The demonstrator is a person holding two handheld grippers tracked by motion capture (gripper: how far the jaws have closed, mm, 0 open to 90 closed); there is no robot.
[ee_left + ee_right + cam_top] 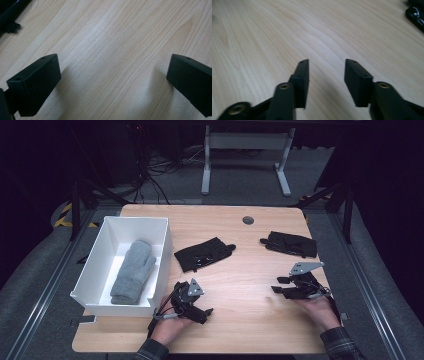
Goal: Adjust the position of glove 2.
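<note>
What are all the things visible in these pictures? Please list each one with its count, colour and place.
Table: one, light wood, fills the middle of the high view.
Box: one, white, open top, on the table's left side.
Grey mitten: one, grey knit, lying inside the box.
Middle black glove: one, black, flat on the table just right of the box.
Far-right black glove: one, black, flat near the table's right edge.
Cable port: one, dark round, near the table's far edge.
Desk frame: one, white, on the floor beyond the table.
Left claw: one, black, jaws wide open over bare wood, empty.
Right claw: one, black, jaws apart, empty, over bare wood.
</note>
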